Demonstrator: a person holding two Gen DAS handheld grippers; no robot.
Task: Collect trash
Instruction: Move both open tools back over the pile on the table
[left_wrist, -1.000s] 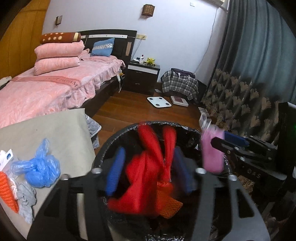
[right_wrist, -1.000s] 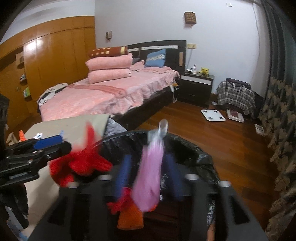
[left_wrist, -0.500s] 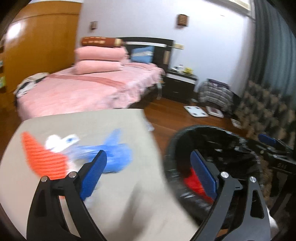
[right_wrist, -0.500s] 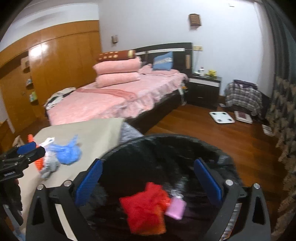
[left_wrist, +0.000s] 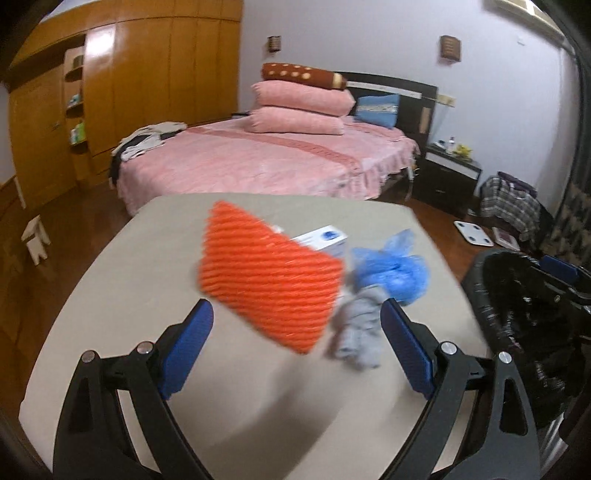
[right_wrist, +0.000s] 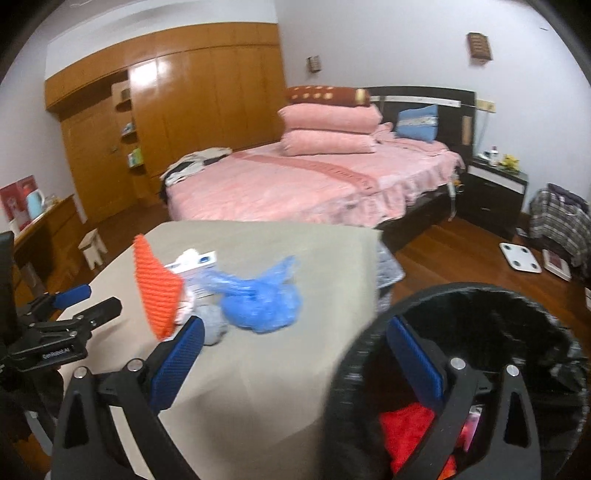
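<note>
In the left wrist view the left gripper (left_wrist: 295, 325) hangs over a beige cloth-covered desk (left_wrist: 122, 306), its blue-padded jaws wide apart after just opening, with nothing pressed between them. On the desk ahead lie an orange ribbed foam net (left_wrist: 266, 280), a small white box with blue print (left_wrist: 327, 240) partly under it, a crumpled blue plastic bag (left_wrist: 393, 271) and a grey crumpled wad (left_wrist: 360, 332). A black-lined round trash bin (left_wrist: 517, 314) stands off the desk's right edge. Behind is a bed with a pink quilt (left_wrist: 258, 162) and stacked pink pillows (left_wrist: 299, 110), a wooden wardrobe wall (left_wrist: 129, 85), a dark nightstand (left_wrist: 447, 177) and a white bathroom scale (left_wrist: 474, 233) on the wooden floor. In the right wrist view the right gripper (right_wrist: 295, 347) has its jaws spread wide, also just opened and empty, straddling the desk's edge and the bin's rim (right_wrist: 354, 354). Inside the bin lie a red mesh bundle (right_wrist: 406, 432) and a pink scrap (right_wrist: 471, 430). The orange net, box, blue bag and grey wad lie on the desk, and the left gripper (right_wrist: 88, 299) reaches in from the left. A small white stool (right_wrist: 92, 245) stands on the floor.
</note>
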